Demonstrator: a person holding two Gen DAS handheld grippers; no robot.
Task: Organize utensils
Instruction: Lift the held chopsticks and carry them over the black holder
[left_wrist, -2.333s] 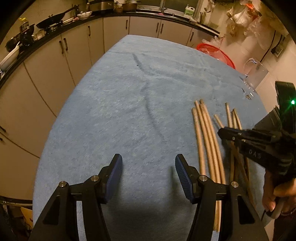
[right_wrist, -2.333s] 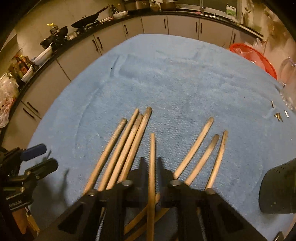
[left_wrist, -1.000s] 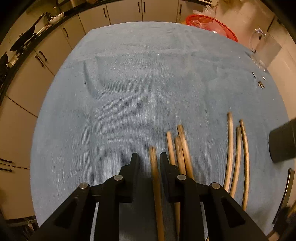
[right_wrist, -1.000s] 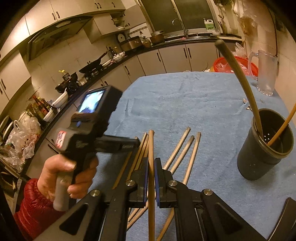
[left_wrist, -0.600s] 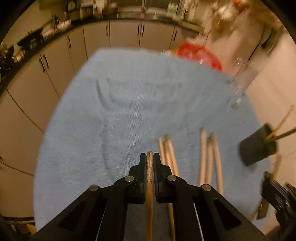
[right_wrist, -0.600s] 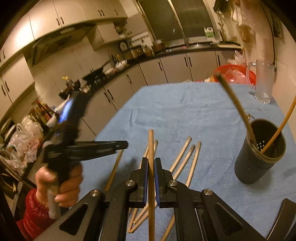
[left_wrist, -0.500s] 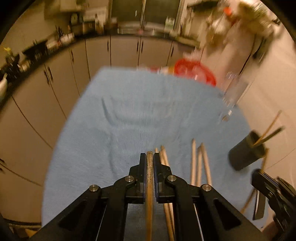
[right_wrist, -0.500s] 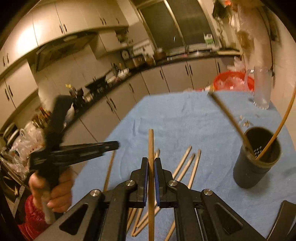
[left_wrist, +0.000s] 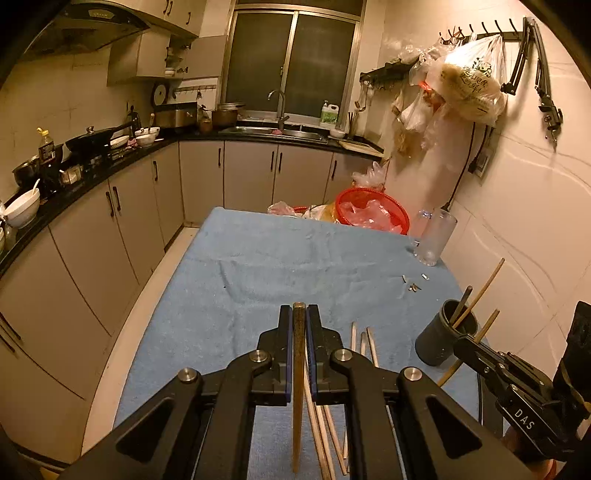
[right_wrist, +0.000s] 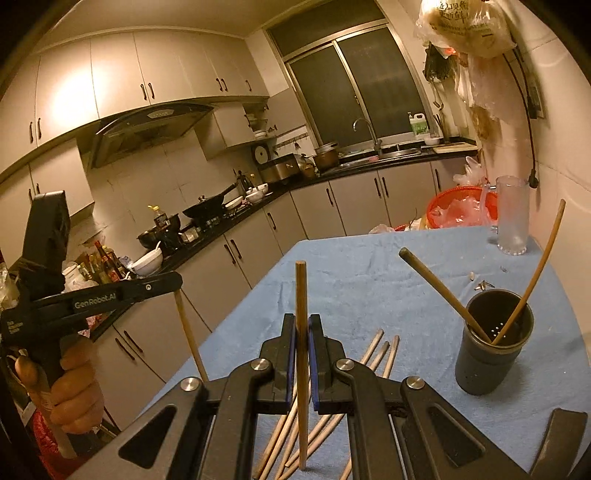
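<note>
My left gripper is shut on a wooden chopstick and holds it above the blue towel. My right gripper is shut on another wooden chopstick, also lifted. In the right wrist view the left gripper hangs at the left with its chopstick pointing down. A dark grey holder cup stands at the right with two chopsticks leaning in it; it also shows in the left wrist view. Several loose chopsticks lie on the towel below the grippers.
A clear glass jug stands at the towel's far right corner, with small metal bits near it. A red basket sits beyond the far edge. Kitchen cabinets run along the left.
Both grippers have lifted and tilted up with their chopsticks, away from the pile. The left one closed on its chopstick about a second ago.
</note>
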